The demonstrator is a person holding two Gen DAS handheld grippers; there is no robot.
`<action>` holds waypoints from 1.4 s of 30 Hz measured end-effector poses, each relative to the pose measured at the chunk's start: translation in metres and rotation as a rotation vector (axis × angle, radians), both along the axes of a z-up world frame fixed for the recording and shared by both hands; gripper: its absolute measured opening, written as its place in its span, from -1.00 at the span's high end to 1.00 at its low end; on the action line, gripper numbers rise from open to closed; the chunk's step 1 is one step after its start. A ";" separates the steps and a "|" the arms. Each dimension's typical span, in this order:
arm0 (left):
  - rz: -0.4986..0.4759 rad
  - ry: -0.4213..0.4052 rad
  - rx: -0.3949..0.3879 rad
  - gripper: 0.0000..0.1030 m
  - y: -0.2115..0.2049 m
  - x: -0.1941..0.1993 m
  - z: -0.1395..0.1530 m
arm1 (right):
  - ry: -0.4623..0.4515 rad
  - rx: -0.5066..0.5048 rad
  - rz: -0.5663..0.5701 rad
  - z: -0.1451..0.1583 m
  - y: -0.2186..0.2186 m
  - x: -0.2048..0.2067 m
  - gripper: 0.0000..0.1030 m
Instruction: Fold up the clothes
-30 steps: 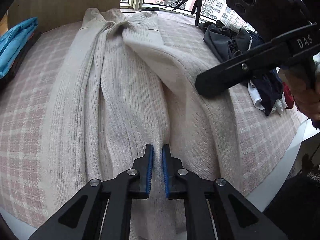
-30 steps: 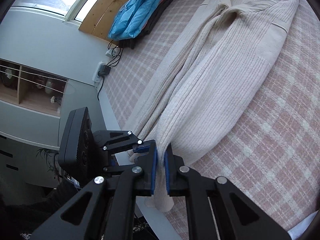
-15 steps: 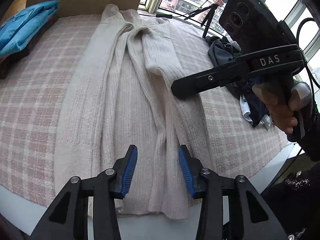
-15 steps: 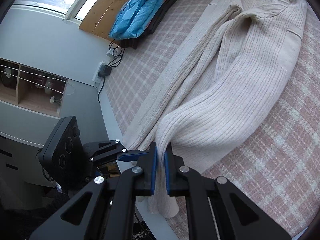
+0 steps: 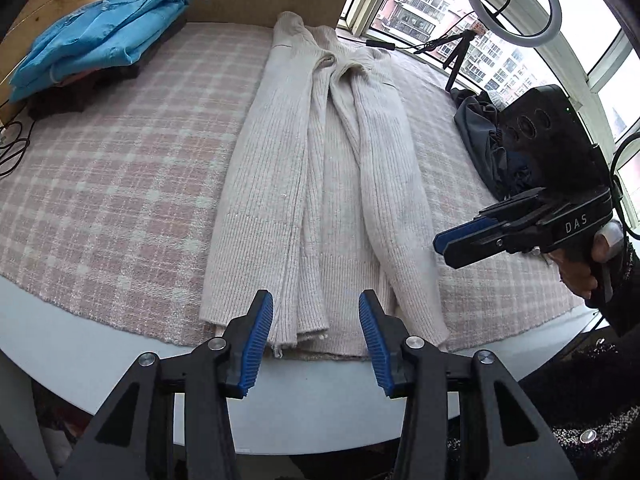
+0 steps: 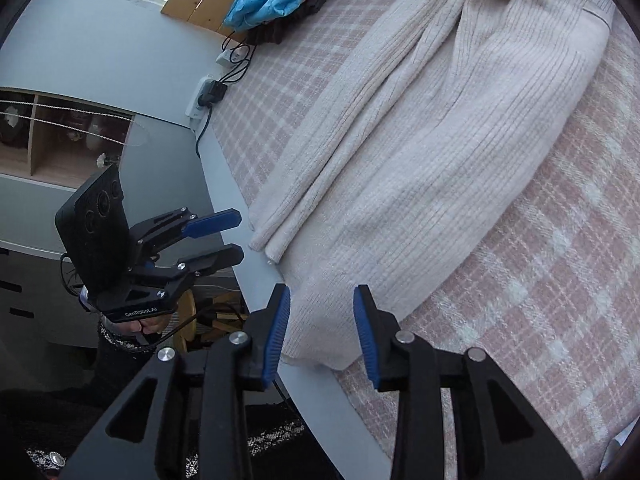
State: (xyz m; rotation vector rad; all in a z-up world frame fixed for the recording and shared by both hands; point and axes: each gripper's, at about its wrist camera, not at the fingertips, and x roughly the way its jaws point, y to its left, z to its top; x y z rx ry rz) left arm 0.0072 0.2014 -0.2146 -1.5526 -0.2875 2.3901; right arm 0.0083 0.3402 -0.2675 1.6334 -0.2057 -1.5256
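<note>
Item: cream ribbed knit cardigan, laid lengthwise on a bed covered by a pink-and-white plaid blanket; collar toward the window end, hem at the near edge of the bed, both side panels and sleeves folded inward along the length so the garment forms a long narrow strip. Left tongs: released, blue pads apart, held above the hem near the bed edge, nothing between them, not touching the knit. Right tongs: jaws opening, pads apart on either side of the sleeve cuff at the hem corner, fabric lying between them but not pressed; seen from the left wrist view they hang just beside the cardigan's right edge, gripped by a hand in a dark sleeve. Other contents: stack of folded clothes topped by a blue garment at the far left corner against a wooden headboard; heap of dark clothing at the right side near the window; ring light on a small tripod at the window sill; power strip with cables beside the bed.
</note>
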 end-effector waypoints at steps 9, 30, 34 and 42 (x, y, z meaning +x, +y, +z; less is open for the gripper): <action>-0.192 0.017 0.020 0.20 0.046 -0.117 0.005 | 0.142 0.145 -0.098 0.010 0.004 0.033 0.36; -0.588 -0.042 -0.008 0.93 0.066 -0.228 -0.014 | 0.378 0.463 -0.407 0.016 -0.040 0.082 0.78; -0.606 0.012 -0.093 0.93 0.058 -0.237 -0.006 | 0.235 0.257 -0.601 0.025 0.001 0.081 0.80; -0.581 -0.032 -0.025 0.53 0.037 -0.239 -0.008 | 0.130 0.109 -0.684 0.025 -0.017 0.075 0.80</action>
